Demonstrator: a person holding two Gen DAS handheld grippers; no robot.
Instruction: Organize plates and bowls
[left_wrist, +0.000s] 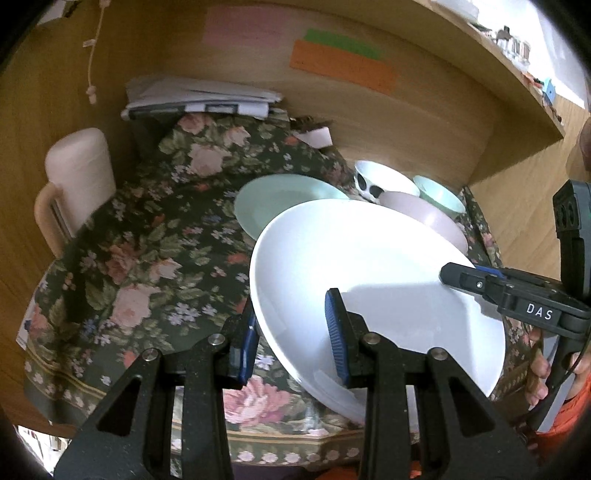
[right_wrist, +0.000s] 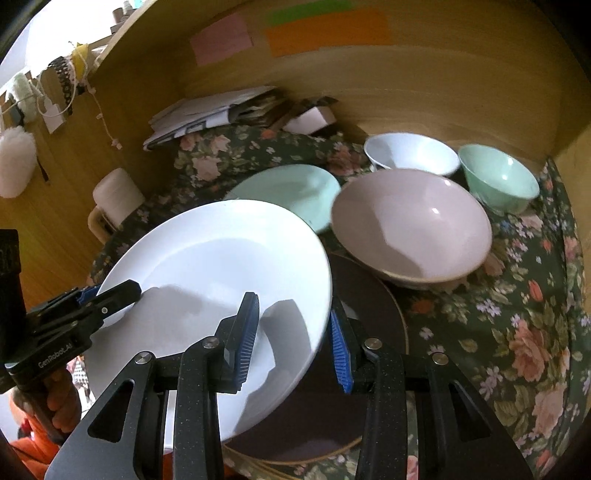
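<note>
A large white plate (left_wrist: 369, 258) (right_wrist: 221, 258) hangs tilted above the floral cloth, held from both sides. My left gripper (left_wrist: 291, 332) (right_wrist: 122, 291) is shut on its left rim, one blue pad on top and one beneath. On the opposite rim my right gripper (right_wrist: 293, 332) (left_wrist: 461, 275) is shut the same way. Under the white plate lies a dark brown plate (right_wrist: 369, 332). Behind are a mint plate (left_wrist: 280, 199) (right_wrist: 288, 188), a pink bowl (left_wrist: 424, 218) (right_wrist: 410, 221), a white spotted bowl (left_wrist: 384, 177) (right_wrist: 410, 151) and a mint bowl (left_wrist: 439, 194) (right_wrist: 498, 177).
A floral cloth (left_wrist: 147, 258) (right_wrist: 517, 332) covers the desk inside a wooden alcove. A stack of papers (left_wrist: 199, 99) (right_wrist: 207, 110) sits at the back, a white roll (left_wrist: 81, 162) (right_wrist: 118, 195) at the left wall. A person's hand (left_wrist: 539, 373) grips the right tool.
</note>
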